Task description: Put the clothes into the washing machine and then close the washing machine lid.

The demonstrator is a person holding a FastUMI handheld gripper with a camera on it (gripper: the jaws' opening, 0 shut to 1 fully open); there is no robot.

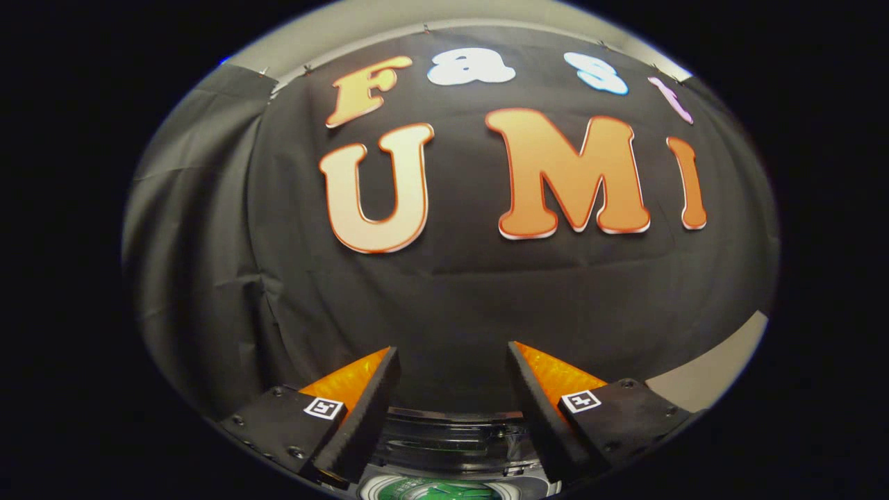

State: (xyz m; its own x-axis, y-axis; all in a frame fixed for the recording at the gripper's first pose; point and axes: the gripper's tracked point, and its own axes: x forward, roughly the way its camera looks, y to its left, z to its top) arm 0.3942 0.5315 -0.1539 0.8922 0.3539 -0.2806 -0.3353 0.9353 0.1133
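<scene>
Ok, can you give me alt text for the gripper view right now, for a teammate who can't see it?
The gripper is open with nothing between its two orange-and-black fingers, held up facing the booth's black cloth wall. Low between the fingers, a dark glossy machine top with something green shows.

We are inside a staged recording booth rather than a lived-in home: creased black cloth is pinned up as the back wall, with pale grey wall showing past its edge. Below the cloth sits what appears to be the glossy top of a washing machine.
</scene>
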